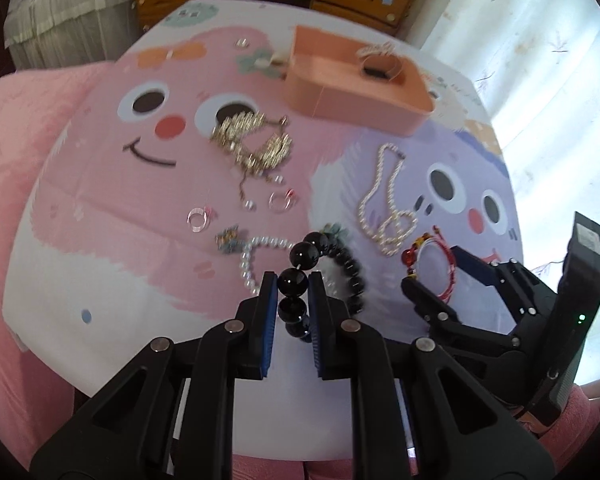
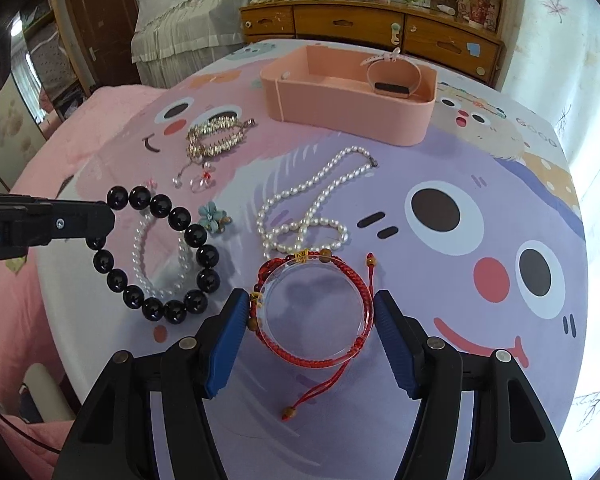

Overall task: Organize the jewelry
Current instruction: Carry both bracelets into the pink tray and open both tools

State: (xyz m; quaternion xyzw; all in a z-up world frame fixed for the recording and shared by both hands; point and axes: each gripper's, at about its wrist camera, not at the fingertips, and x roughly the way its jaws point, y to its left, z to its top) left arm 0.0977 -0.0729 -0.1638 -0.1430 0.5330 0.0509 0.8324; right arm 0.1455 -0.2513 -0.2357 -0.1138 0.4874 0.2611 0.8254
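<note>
My left gripper (image 1: 293, 284) is shut on a black bead bracelet (image 1: 332, 258), which hangs lifted above the table; the same bracelet shows in the right wrist view (image 2: 198, 236). My right gripper (image 2: 308, 312) is open, its fingers on either side of a red cord bracelet (image 2: 314, 308) wrapped on a clear ring on the table, not touching it. A pink box (image 2: 352, 108) stands at the back and holds one clear bangle (image 2: 394, 74). A pearl necklace (image 2: 312, 204), a small pearl bracelet (image 2: 160, 268) and a gold chain pile (image 2: 216, 136) lie on the table.
A blue flower piece (image 2: 214, 216) and small clear rings (image 1: 198, 218) lie among the jewelry on the cartoon-print tablecloth (image 2: 460, 184). A wooden dresser (image 2: 360, 24) stands behind the table. A pink bed cover (image 1: 20, 128) lies to the left.
</note>
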